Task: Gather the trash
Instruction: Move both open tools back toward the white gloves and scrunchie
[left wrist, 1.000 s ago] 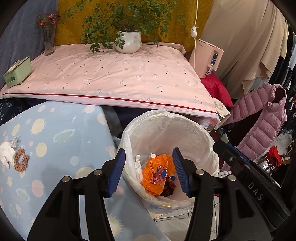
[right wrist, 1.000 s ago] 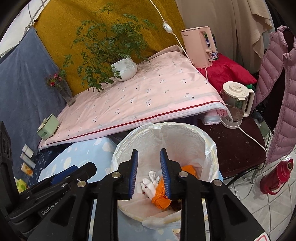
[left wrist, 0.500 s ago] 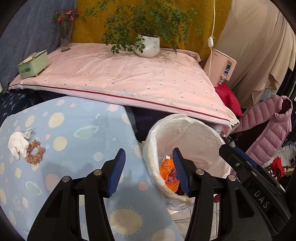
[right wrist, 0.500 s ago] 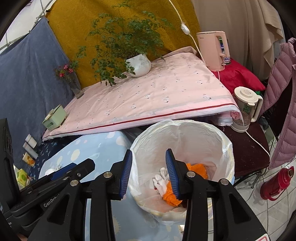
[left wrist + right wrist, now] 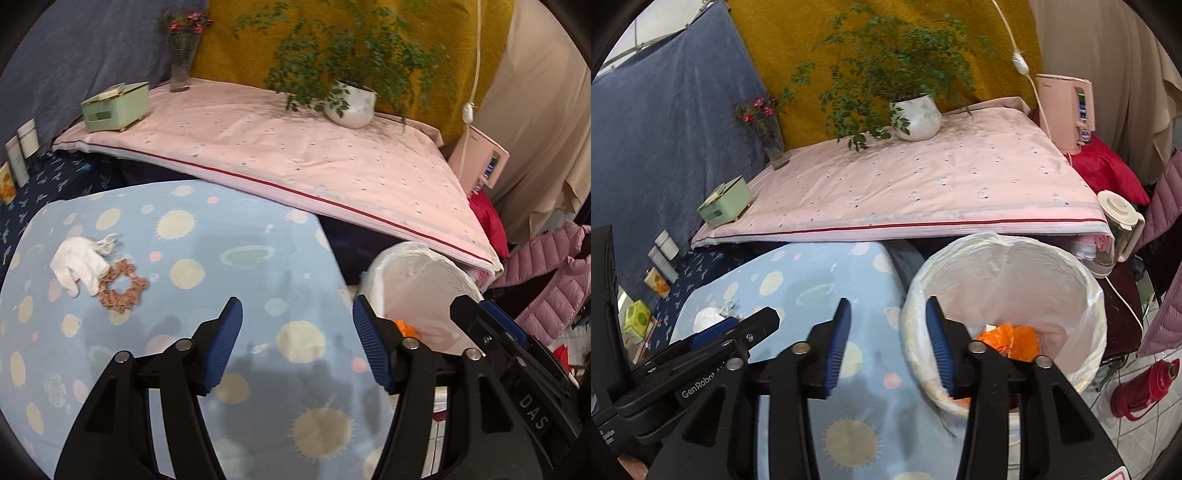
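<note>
A white-lined trash bin (image 5: pixel 1086 280) (image 5: pixel 417 273) stands beside the blue spotted tablecloth (image 5: pixel 229 240) (image 5: pixel 798 280), with an orange wrapper (image 5: pixel 1008 338) (image 5: pixel 404 326) inside. A crumpled white tissue (image 5: pixel 79 264) (image 5: pixel 707 317) lies on the cloth's left part, touching a brown scrunchie (image 5: pixel 123 290). My left gripper (image 5: pixel 297 345) hovers over the cloth, its jaws opening with nothing between them. My right gripper (image 5: pixel 886 343) straddles the bin's near-left rim and the cloth edge, jaws opening and empty. In the right wrist view the left gripper's fingers (image 5: pixel 746 325) show at lower left.
A pink padded surface (image 5: pixel 295 147) behind carries a potted plant (image 5: pixel 351 103), a flower vase (image 5: pixel 181 70) and a green box (image 5: pixel 114 103). Right of it are a pink kettle (image 5: pixel 1067 110), a blender jug (image 5: pixel 1115 229), a pink jacket (image 5: pixel 554 273) and a red flask (image 5: pixel 1145 387).
Both grippers have swung left, from over the bin toward the blue cloth. The tissue and scrunchie have come further into the left view. Both pairs of jaws stand wider apart.
</note>
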Demonstrator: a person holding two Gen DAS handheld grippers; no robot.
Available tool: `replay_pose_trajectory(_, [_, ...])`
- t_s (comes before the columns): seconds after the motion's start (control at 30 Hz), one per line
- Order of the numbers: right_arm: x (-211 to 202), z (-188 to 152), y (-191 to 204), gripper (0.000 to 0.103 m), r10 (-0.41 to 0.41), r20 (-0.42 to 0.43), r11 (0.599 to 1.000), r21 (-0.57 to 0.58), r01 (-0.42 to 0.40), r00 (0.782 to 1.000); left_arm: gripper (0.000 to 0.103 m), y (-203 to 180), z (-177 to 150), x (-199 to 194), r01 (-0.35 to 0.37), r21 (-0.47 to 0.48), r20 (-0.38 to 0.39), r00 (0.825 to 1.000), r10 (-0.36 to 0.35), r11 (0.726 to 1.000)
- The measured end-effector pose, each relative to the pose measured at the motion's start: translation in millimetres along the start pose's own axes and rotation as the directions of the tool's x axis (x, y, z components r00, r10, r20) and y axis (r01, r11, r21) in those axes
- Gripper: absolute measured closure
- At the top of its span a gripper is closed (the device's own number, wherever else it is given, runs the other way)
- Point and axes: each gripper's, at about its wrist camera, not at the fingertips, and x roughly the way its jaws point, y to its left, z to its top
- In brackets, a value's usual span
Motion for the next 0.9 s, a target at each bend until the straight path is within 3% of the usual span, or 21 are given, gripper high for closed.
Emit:
replay_pose_trajectory(0.17, [10, -5, 31, 0.056, 0.034, -0.025, 0.999, -0.042, -0.035, 0.999, 0.044, 37, -2, -1, -0.042, -0.046, -0.005, 0.999, 0.042, 0.998])
replay_pose_trajectory(0.63, [55, -26, 130, 0.056, 0.104, -0.13, 0.976, -0.177, -0.127, 0.986, 0.024, 154, -10, -8, -0.197, -0.173, 0.001, 0.98, 0.2, 0.965])
replay_pose_trajectory(0.9, [98, -45, 185, 0.056, 0.133, -0.221, 0.956, -0.228, -0.184, 0.966, 0.024, 215, -11, 2, -0.266, -0.196, -0.019, 0.963, 0.268, 0.944])
